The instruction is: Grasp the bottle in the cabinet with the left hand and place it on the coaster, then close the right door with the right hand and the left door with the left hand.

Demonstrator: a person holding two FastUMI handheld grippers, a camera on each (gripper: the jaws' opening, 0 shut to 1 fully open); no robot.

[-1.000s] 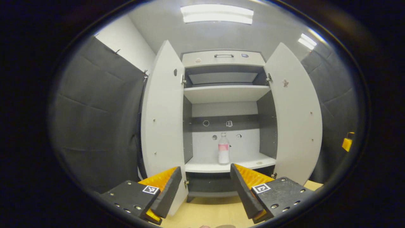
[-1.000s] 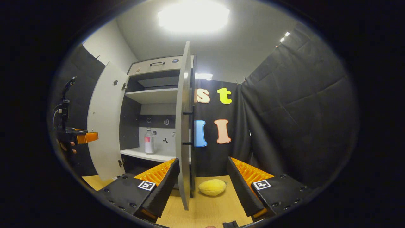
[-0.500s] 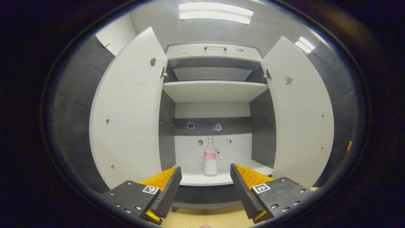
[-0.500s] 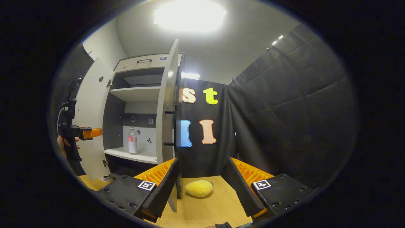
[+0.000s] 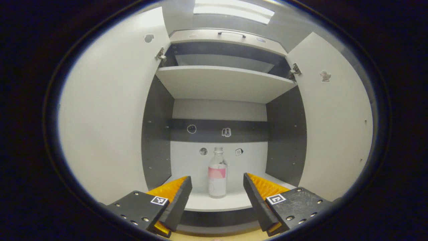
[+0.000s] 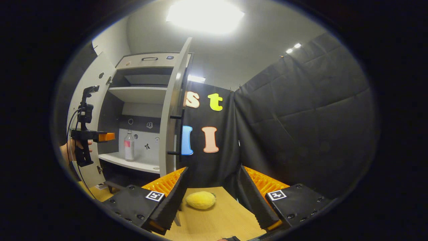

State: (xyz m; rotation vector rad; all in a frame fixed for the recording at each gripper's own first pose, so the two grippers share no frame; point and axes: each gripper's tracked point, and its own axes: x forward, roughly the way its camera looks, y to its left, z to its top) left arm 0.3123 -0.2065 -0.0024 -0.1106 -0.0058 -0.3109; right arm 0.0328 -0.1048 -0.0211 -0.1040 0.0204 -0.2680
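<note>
The bottle (image 5: pixel 217 175) stands upright on the lower shelf (image 5: pixel 219 202) of the open cabinet (image 5: pixel 220 85), near the middle and a little back from the front edge, with the back panel behind it. In the left gripper view the left gripper (image 5: pixel 217 187) points straight at it, fingers spread wide with the bottle framed between them but farther in, nothing touching. The right gripper (image 6: pixel 210 195) has its fingers apart too, holding nothing, above the wooden table (image 6: pixel 220 221) where a yellow soft object (image 6: pixel 200 200) lies. From that view the left gripper (image 6: pixel 106 136) shows just in front of the shelf opening, beside the left door (image 6: pixel 87 100); the right door (image 6: pixel 170 110) stands edge-on, its dark handle (image 6: pixel 177 134) facing right.

The bottle looks like clear thin plastic with a pink and white label (the fill level can't be made out), so it is probably light, slightly squashy and smooth. The labelled body, around mid-height, seems the best place to grip: wider than the neck, less slick than bare plastic, and low enough that it should not tip. A firm squeeze could dent it, so moderate pressure is wiser. The coaster's place can't be told, and both doors are wide open; only step 1 of 3 is under way.
</note>
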